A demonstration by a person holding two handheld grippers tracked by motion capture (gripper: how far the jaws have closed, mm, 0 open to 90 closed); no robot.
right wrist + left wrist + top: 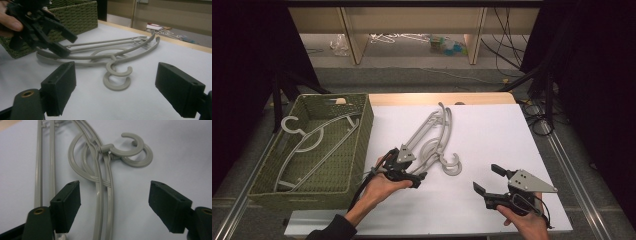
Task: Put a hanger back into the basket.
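**Two grey hangers on the white table, both grippers open**

Two grey plastic hangers (434, 137) lie stacked on the white table (492, 135), their hooks curling side by side toward the person; in the left gripper view the hangers (101, 192) run up between the black jaws, with the two hooks at upper right; in the right gripper view the hangers (110, 53) lie flat ahead, hooks nearest the camera.

The left gripper (412, 172) is held in the left hand (379, 187) over the lower end of the hangers, jaws spread apart with nothing between the pads; whether the jaws touch the plastic cannot be told; the right gripper view shows it (62, 43) poised at the hangers' left end.

The right gripper (487, 180), in the right hand (524, 222), sits on the near right part of the table, well apart from the hangers, jaws wide and empty.

A green woven basket (362, 135) stands at the table's left edge; another grey hanger (312, 145) lies inside it.
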